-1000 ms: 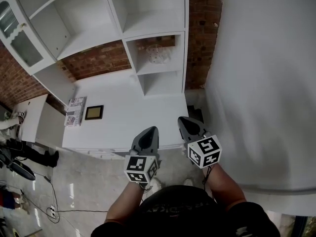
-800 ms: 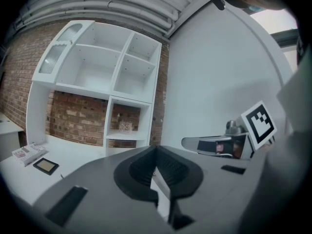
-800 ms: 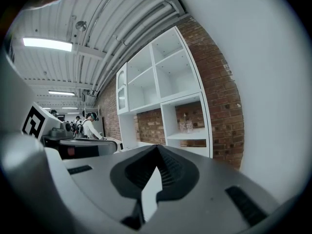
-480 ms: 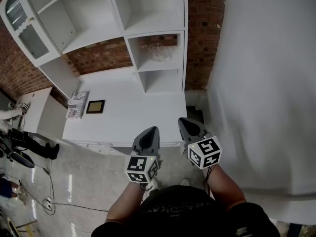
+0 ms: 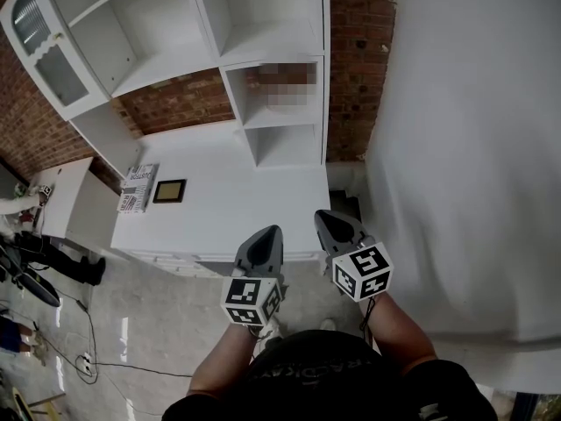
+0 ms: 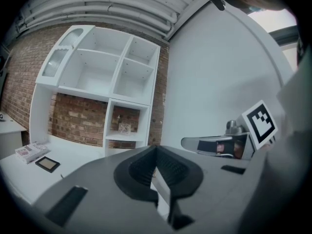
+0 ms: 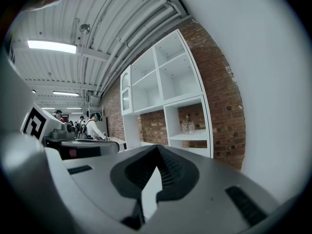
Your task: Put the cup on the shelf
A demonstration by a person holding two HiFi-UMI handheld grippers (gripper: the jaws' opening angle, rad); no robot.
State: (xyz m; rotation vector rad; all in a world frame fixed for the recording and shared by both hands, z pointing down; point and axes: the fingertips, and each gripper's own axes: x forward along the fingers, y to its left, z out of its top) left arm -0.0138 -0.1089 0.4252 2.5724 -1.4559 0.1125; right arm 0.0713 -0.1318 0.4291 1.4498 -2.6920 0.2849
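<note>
A clear glass cup point(image 6: 125, 128) stands on the middle shelf of the narrow right-hand compartment of the white shelf unit point(image 5: 263, 24); it also shows in the right gripper view as the cup point(image 7: 187, 126). In the head view a mosaic patch covers that spot. My left gripper point(image 5: 267, 232) and right gripper point(image 5: 331, 216) hover side by side over the front edge of the white counter point(image 5: 219, 209), well short of the shelves. Both point at the shelf unit. The left gripper point(image 6: 156, 147) and the right gripper point(image 7: 157, 147) are shut with nothing between the jaws.
A magazine point(image 5: 138, 188) and a small dark framed picture point(image 5: 168, 190) lie on the counter's left part. A big white wall point(image 5: 465, 147) stands close on the right, with brick wall behind the shelves. People point(image 7: 92, 126) stand far off to the left, cables on the floor point(image 5: 88, 358).
The head view has shifted slightly, showing more of the glazed cabinet at the upper left. Both grippers keep the same pose and stay shut.
</note>
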